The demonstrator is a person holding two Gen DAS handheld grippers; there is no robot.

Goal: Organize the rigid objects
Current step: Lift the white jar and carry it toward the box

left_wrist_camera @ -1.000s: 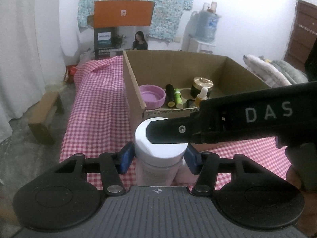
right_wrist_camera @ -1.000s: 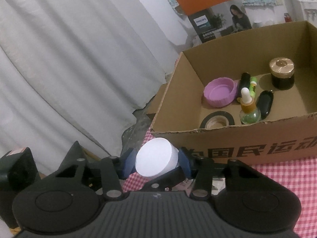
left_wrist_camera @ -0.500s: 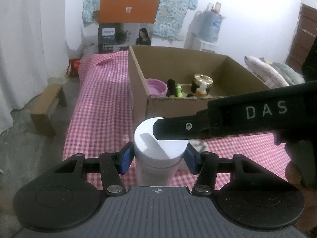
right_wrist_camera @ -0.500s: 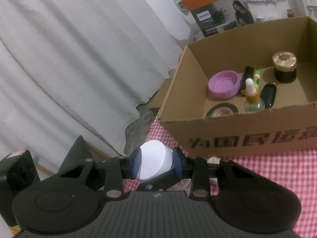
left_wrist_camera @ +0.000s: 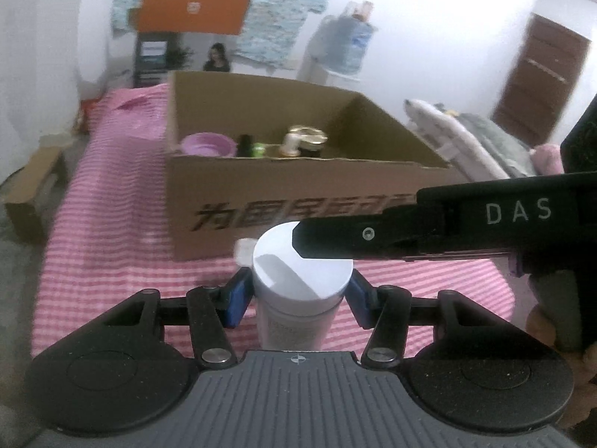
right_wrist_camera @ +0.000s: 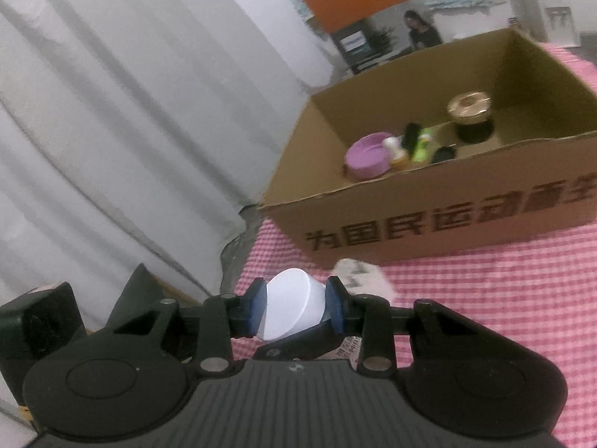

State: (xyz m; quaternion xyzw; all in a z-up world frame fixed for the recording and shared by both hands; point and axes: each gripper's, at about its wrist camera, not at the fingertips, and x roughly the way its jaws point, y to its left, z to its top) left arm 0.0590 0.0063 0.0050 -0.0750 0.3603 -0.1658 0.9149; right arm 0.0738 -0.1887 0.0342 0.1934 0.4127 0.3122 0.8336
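Nearest to me, my left gripper [left_wrist_camera: 298, 300] has its blue fingers [left_wrist_camera: 236, 300] on either side of the body of a white jar [left_wrist_camera: 294, 321], just under the wide white lid [left_wrist_camera: 302, 267]; they look closed on it and the jar stands upright above the pink checked surface [left_wrist_camera: 112, 246]. My right gripper [right_wrist_camera: 296, 308] comes across from the right, its fingers [right_wrist_camera: 258, 308] narrowed onto that same lid [right_wrist_camera: 289, 310], pressing its rim on both sides (in the left view its black arm lies right over the lid top).

I judge the jar stiff and fairly light, with smooth plastic walls that could slide if I squeeze too lightly. The body is the safer place to hold; the lid is a short, tapered grip and may turn or come loose under my right fingers.

Just past the jar a small white thing [right_wrist_camera: 360, 274] lies on the cloth, too blurred to name. Farther off stands the open cardboard box [right_wrist_camera: 429, 220], already holding a purple bowl [right_wrist_camera: 367, 155], a gold-capped dark jar [right_wrist_camera: 470, 112] and a few small bottles. Beyond it, on the left, hangs a white curtain [right_wrist_camera: 130, 112].
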